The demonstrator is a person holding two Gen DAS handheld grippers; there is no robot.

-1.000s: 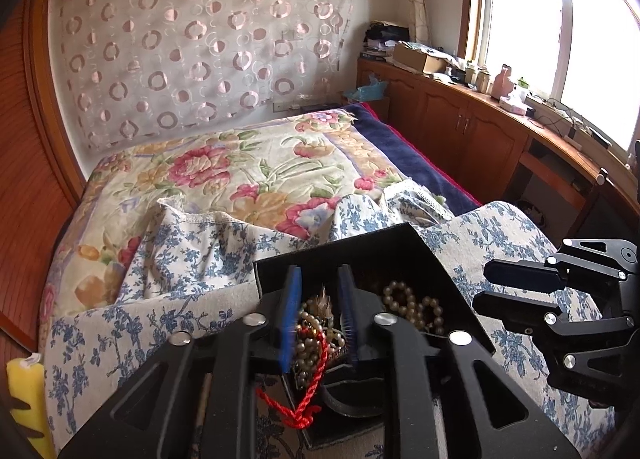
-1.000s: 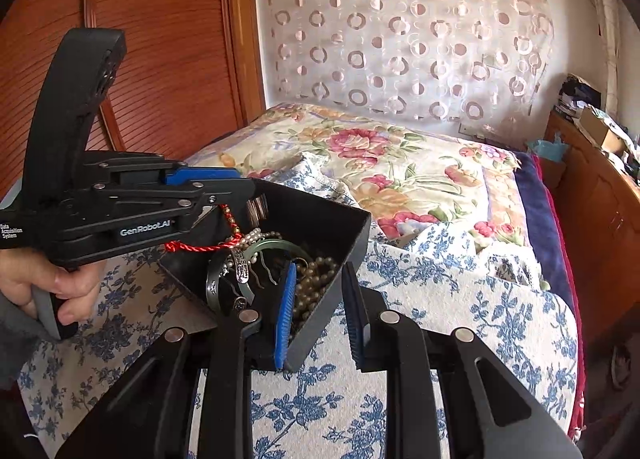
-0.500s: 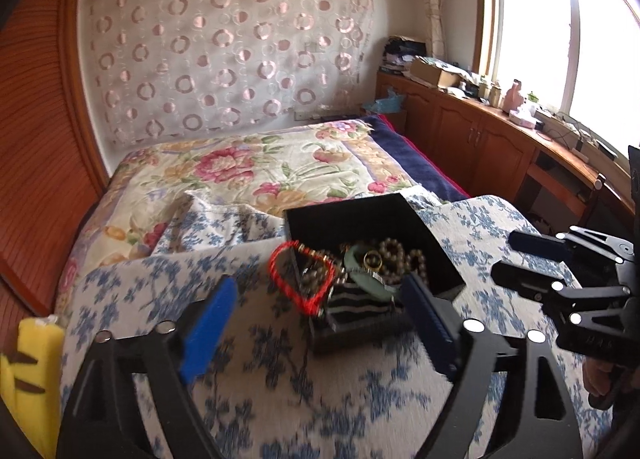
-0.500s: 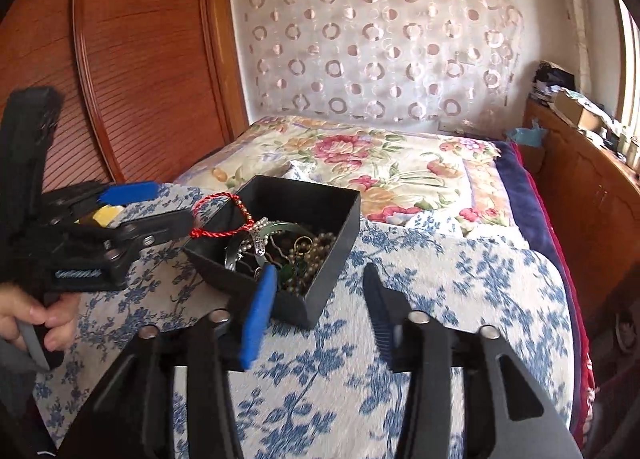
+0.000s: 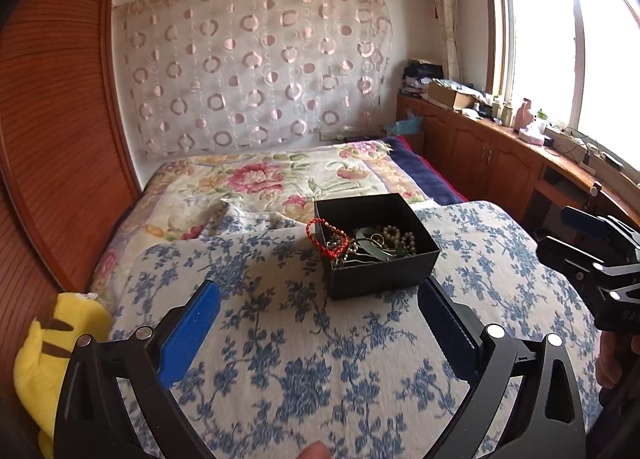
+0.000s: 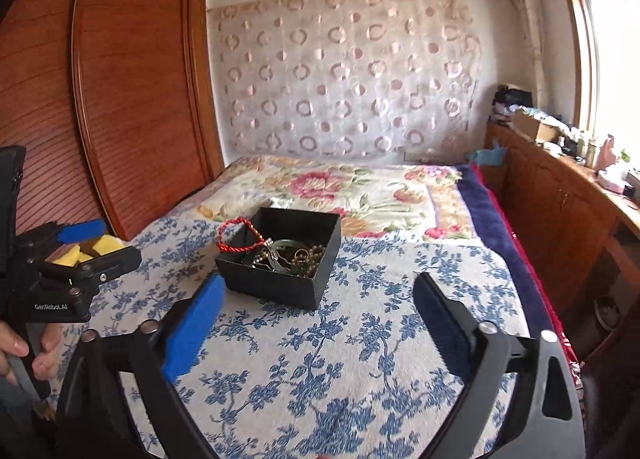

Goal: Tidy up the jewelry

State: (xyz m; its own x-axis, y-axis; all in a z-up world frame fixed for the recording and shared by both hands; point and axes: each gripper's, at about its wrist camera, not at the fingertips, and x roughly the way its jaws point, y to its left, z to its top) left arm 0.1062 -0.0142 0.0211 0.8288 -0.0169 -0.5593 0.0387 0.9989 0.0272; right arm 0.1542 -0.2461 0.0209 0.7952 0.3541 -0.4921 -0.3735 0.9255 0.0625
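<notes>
Over at nine o'clock, a yellow plush toy [image 5: 44, 355] sits at the edge of the bed [image 5: 280, 175], out of play. The left gripper [image 5: 320, 323] hangs over the blue-flowered cover [image 5: 304, 371], its fingers [image 5: 188, 335] just opened and now spread wide with only cloth between them. Nothing is pinched.

Straight ahead at twelve o'clock sits the black jewelry box [image 5: 380, 271], open, resting flat on the cover and clear of both tools. Inside lies a tangle: a red cord bracelet [image 5: 320, 237] looping up over the box's left wall, pearl strands [image 5: 396, 237] and a green bangle [image 5: 370, 245] heaped together.

At three o'clock in the left wrist view, the right gripper [image 6: 316, 319] shows in profile. From its own camera its fingers [image 6: 192, 331] have also just swung apart, nothing between them, with the box at eleven o'clock.

So this reads as a pause between steps: the jewelry is gathered in the box and both tools are free. If tidying remains, the obvious target is that red cord over the rim. It calls for one gripper to steady the box wall while the other comes in low, pinches the cord and tucks it inside.
</notes>
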